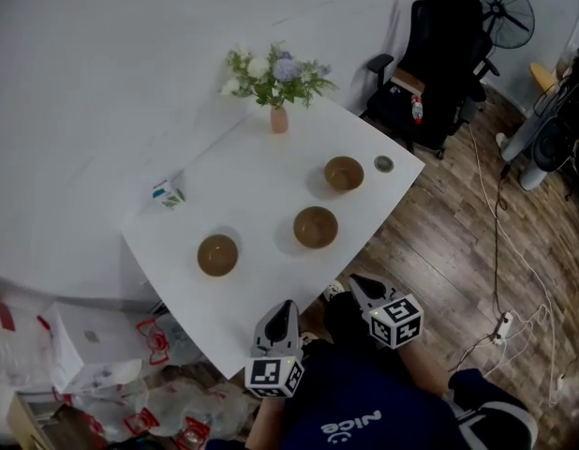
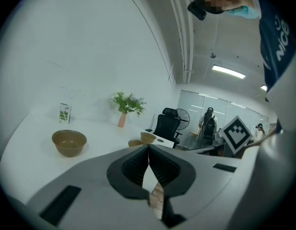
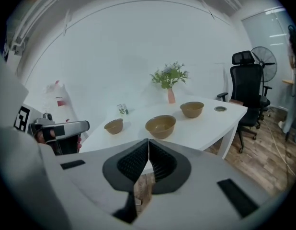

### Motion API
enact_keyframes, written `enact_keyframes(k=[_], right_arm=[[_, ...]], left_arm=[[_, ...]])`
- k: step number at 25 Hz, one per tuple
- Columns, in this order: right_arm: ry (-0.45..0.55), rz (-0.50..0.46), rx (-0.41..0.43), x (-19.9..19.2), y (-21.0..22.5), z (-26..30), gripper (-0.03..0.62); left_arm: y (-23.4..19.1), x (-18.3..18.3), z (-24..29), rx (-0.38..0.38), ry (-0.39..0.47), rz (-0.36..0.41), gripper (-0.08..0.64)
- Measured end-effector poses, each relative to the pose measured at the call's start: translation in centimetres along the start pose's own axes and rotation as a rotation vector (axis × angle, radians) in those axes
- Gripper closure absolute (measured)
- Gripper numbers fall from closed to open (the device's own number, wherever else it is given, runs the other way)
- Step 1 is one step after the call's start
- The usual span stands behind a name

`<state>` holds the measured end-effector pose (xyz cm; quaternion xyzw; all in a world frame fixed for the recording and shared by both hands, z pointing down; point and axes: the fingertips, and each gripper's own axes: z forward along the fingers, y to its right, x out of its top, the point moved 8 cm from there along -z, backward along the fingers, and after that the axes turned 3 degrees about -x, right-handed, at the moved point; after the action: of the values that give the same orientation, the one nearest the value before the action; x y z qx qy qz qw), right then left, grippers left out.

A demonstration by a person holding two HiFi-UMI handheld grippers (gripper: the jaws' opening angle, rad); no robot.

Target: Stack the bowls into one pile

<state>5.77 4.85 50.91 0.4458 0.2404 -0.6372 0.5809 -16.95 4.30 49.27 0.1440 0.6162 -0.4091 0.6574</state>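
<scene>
Three brown bowls stand apart on the white table (image 1: 261, 186): a left bowl (image 1: 217, 255), a middle bowl (image 1: 315, 227) and a far right bowl (image 1: 344, 173). My left gripper (image 1: 288, 304) hangs off the table's near edge, short of the left and middle bowls, shut and empty. My right gripper (image 1: 355, 279) is beside it, just past the near right edge, also shut and empty. The left gripper view has the left bowl (image 2: 69, 143) ahead to the left of the shut jaws. The right gripper view has the middle bowl (image 3: 161, 126) straight ahead, the left bowl (image 3: 113, 125) and the far bowl (image 3: 192, 109) either side.
A pink vase of flowers (image 1: 279, 118) stands at the table's far corner, a small carton (image 1: 166, 194) at its left edge and a small round grey dish (image 1: 384, 164) beside the far bowl. A black office chair (image 1: 439, 54) and a fan (image 1: 500, 7) stand beyond. Bags and boxes (image 1: 93, 354) lie on the floor at left.
</scene>
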Motion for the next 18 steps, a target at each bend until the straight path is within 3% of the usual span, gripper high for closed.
enact_keyframes(k=[15, 18], right_arm=[[-0.052, -0.056, 0.034, 7.1, 6.2, 9.3, 0.562], [-0.076, -0.038, 0.063, 7.9, 7.5, 11.0, 0.449]], left_arm=[[-3.9, 3.0, 4.5, 0.239, 0.068, -0.020, 0.541], [-4.3, 3.4, 5.5, 0.275, 0.067, -0.023, 0.541]])
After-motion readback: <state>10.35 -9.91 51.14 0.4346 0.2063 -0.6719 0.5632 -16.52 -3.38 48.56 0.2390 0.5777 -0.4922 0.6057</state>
